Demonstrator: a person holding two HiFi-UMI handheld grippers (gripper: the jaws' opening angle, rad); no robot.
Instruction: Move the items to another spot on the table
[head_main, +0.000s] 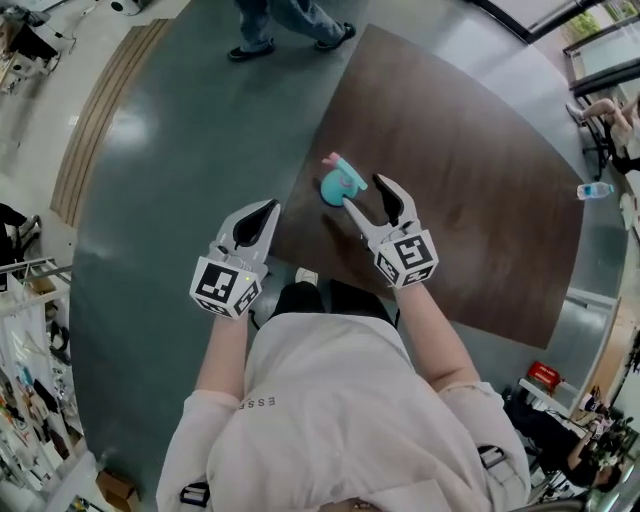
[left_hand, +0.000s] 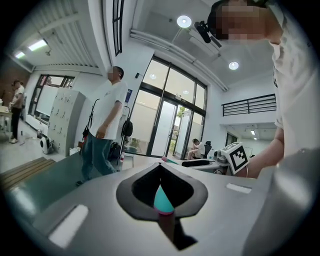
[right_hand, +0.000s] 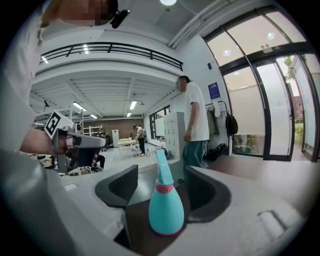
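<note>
A teal spray bottle (head_main: 340, 183) with a pink collar stands upright near the front left corner of the brown table (head_main: 480, 200). My right gripper (head_main: 368, 196) is open, with the bottle (right_hand: 165, 210) standing between its jaws and a gap showing on both sides. Left of the table's corner, my left gripper (head_main: 255, 225) hangs over the green floor with its jaws together and nothing held. Its own view shows only the teal bottle (left_hand: 163, 199) through the small gap of the left gripper (left_hand: 162, 192).
A person (head_main: 285, 25) walks on the green floor beyond the table's far left edge. This person (right_hand: 195, 125) stands out in both gripper views. A clear water bottle (head_main: 596, 190) lies off the table's right side. Chairs and clutter line the room's right edge.
</note>
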